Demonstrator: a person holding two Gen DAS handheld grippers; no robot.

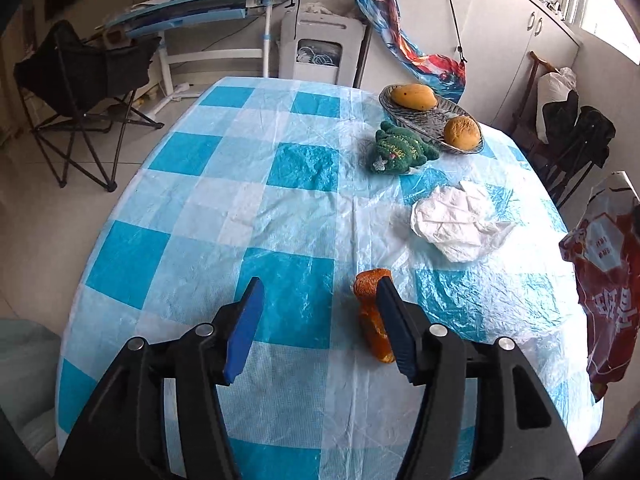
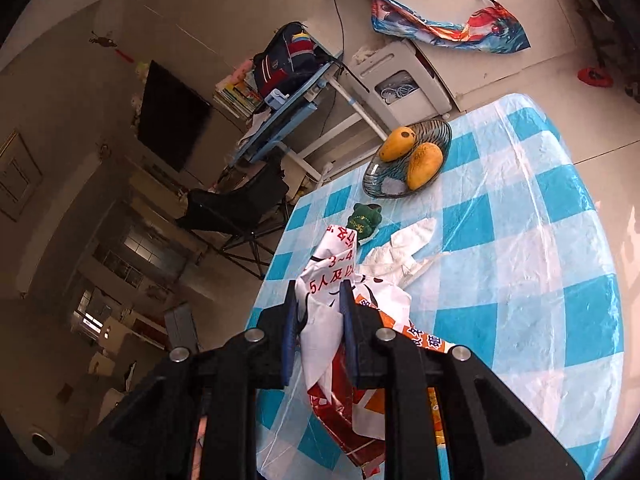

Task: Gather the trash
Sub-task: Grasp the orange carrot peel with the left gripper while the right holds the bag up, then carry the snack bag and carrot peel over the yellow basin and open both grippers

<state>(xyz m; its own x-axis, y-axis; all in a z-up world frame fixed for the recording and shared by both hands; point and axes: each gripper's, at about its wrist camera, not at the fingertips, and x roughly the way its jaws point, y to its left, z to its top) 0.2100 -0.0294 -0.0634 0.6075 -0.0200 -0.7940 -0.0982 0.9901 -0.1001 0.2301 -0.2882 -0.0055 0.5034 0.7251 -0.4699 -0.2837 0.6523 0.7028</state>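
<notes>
My left gripper (image 1: 320, 280) hangs open over the blue checked tablecloth (image 1: 224, 208). An orange peel (image 1: 370, 304) lies just inside its right finger, partly hidden by that finger; the left pad stands well clear of it. A crumpled white paper (image 1: 460, 220) (image 2: 404, 252) lies further back on the right. My right gripper (image 2: 319, 290) is shut on a red-and-white printed plastic bag (image 2: 328, 320), which droops below the fingers. In the left wrist view the same bag (image 1: 604, 280) hangs at the table's right edge.
A green plush toy (image 1: 400, 148) (image 2: 364, 216) sits beside a glass dish (image 1: 420, 120) (image 2: 376, 176) holding two mangoes at the far side. A black folding chair (image 1: 80, 80) and a blue desk (image 1: 192, 12) stand beyond the table.
</notes>
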